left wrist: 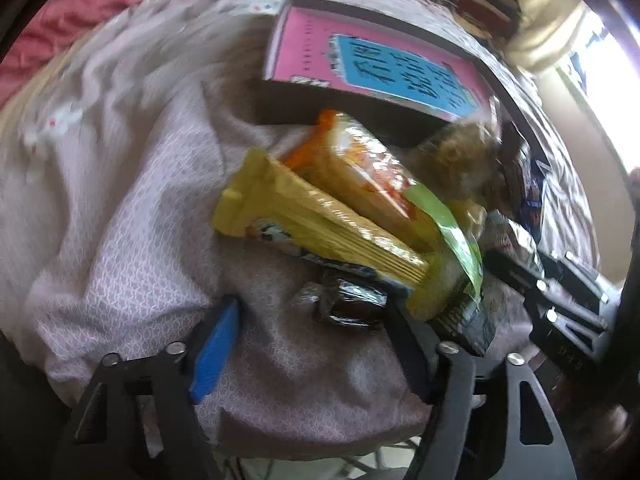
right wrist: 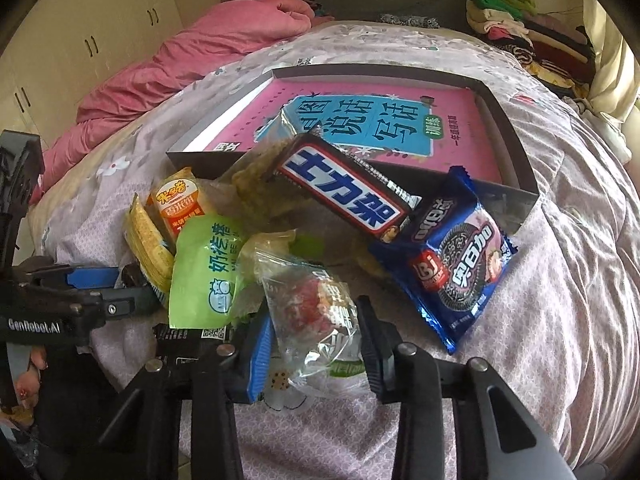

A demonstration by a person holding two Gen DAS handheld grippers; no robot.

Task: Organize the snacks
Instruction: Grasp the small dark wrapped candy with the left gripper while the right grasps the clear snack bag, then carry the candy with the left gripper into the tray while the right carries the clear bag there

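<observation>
the right gripper (right wrist: 314, 340) is clamped on a clear candy bag (right wrist: 316, 312) at the near edge of the snack pile on the bed (right wrist: 560, 280). lift it straight up so neighbours stay put, then carry it to the tray (right wrist: 516, 152). the left gripper (left wrist: 308, 328) stands apart around a small dark wrapped candy (left wrist: 352, 304), not yet pinching it.

My left wrist view is motion-blurred; a small dark wrapper (left wrist: 352, 304) sits half hidden under the yellow wafer pack (left wrist: 320, 224), unreadable.
</observation>
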